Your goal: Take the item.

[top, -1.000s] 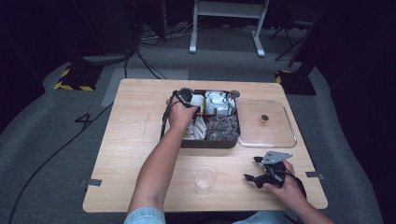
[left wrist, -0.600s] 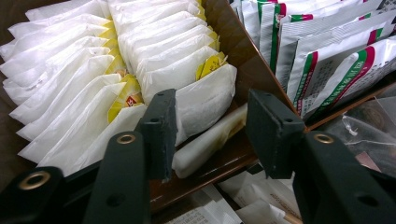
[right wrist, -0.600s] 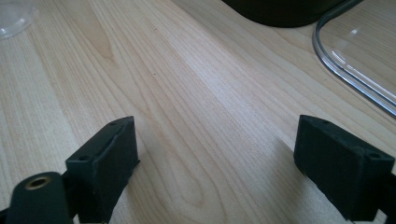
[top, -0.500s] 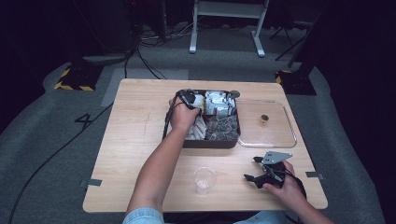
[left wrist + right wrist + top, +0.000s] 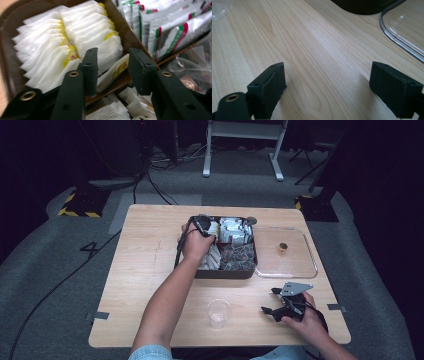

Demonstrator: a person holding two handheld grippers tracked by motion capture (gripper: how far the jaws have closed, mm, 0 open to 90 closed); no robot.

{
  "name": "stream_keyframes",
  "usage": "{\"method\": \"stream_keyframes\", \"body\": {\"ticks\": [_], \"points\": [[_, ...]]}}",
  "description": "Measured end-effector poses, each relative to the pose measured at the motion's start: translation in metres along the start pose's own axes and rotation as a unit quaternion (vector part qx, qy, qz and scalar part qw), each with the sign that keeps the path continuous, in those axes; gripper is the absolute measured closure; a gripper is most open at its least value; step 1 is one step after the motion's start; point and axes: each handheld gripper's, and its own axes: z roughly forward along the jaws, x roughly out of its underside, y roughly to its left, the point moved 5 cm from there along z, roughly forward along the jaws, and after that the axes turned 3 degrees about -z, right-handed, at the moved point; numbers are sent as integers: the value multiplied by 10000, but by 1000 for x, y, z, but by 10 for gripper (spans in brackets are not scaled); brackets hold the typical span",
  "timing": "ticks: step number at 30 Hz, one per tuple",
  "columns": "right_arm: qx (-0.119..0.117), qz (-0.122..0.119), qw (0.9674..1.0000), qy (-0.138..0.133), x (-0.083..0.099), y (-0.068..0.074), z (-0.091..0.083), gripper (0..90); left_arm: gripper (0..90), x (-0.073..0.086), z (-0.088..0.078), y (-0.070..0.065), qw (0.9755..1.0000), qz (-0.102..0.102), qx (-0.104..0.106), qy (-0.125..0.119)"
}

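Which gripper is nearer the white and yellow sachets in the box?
Left. The left gripper is over the white sachets, one between its jaws; the right gripper rests on the table.

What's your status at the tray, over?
Left gripper closing around a white sachet in the tray. Right gripper open, idle on table. Nothing blocking.

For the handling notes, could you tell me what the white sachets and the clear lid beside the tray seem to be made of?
White sachets: probably thin matte paper, soft and creased, with yellow print at one end. Clear lid: likely rigid transparent plastic; the wood shows through it and its rim glints.
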Motion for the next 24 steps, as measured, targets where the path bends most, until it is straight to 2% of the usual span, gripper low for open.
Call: {"method": "stream_keyframes", "body": {"ticks": [2,10,12,16,19,22,24], "points": [[5,-12,10000,-6,0,0,0,136,624,0,4,-1,9999,82,-3,65],[6,-14,10000,-7,0,0,0,136,663,-1,15,0,9998,122,47,176],[6,-13,10000,-8,0,0,0,136,694,-1,17,0,9997,71,90,202],[5,-12,10000,-8,0,0,0,136,763,0,19,1,9994,187,74,289],[5,-12,10000,-8,0,0,0,136,843,0,17,1,9989,192,114,414],[6,-13,10000,-7,0,0,0,136,888,-1,15,0,9983,324,166,454],[5,-12,10000,-8,0,0,0,136,897,-2,14,0,9980,417,129,464]]}}
